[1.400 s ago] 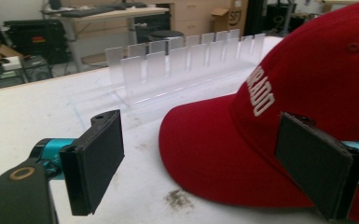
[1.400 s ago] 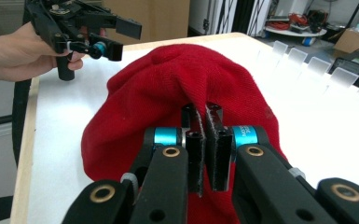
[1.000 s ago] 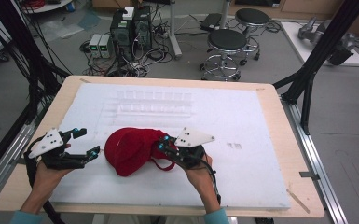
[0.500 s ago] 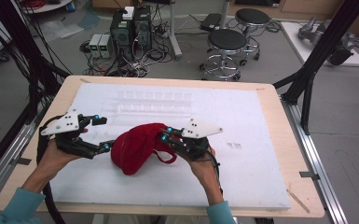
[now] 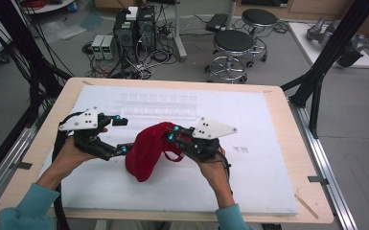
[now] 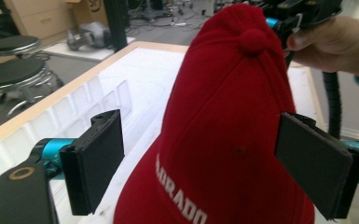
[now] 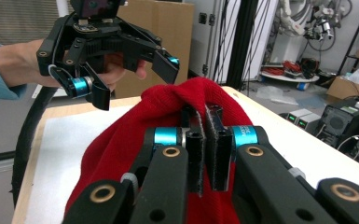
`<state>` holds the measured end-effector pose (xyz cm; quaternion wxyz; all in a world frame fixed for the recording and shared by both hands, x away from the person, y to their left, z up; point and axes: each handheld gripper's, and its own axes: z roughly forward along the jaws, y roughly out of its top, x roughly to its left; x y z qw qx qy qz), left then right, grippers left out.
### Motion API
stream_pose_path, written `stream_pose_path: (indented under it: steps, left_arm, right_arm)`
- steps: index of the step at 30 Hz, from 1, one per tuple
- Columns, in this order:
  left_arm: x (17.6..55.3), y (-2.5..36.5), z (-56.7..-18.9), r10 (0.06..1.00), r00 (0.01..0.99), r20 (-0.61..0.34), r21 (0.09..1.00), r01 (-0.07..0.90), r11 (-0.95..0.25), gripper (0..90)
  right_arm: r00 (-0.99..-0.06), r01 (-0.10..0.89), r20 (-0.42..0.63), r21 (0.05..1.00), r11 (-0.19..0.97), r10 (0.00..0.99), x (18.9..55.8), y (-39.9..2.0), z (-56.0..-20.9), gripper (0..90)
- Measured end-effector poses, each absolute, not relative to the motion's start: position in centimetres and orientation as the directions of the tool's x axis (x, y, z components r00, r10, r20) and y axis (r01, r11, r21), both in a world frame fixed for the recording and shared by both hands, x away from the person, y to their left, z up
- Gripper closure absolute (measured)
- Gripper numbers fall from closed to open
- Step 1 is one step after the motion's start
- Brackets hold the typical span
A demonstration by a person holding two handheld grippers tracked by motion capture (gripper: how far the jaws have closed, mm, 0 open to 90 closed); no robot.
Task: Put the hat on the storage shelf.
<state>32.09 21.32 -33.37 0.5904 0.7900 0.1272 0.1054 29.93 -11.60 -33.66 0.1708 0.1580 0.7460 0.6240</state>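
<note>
Red fabric baseball cap [image 5: 146, 152] with white lettering hangs lifted over the white foam mat [image 5: 263, 143] on the wooden table [image 5: 294, 120], pinched at its back edge by the right gripper [image 5: 173, 135], jaws clamped tight on the cloth. Left gripper [image 5: 120, 134] gapes wide, cap crown between its pads [image 6: 95, 154], not touching. Risk: thin pinch slips and the cap drops, or left closes on loose fabric only. Lettering cut off, brim hidden, strap unclear

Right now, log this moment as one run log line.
right tongs shut on red cap | cap lifted off white mat | left tongs open, straddling cap
</note>
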Motion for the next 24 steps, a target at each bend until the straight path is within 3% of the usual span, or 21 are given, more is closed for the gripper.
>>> stream_pose_path:
  steps: [17, 24]
  left_arm:
    - [33.0, 16.8, -33.7, 0.234, 0.972, 0.018, 0.937, 0.066, -0.342, 19.2]
    - [33.0, 16.4, -33.8, 0.226, 0.974, 0.034, 0.933, 0.05, -0.356, 37.0]
  right_arm:
    - [-0.893, 0.015, -0.063, 0.985, 0.171, 0.446, 30.1, -11.3, -33.4, 87.8]
    - [-0.89, 0.018, -0.059, 0.986, 0.164, 0.452, 30.4, -11.2, -33.6, 87.8]
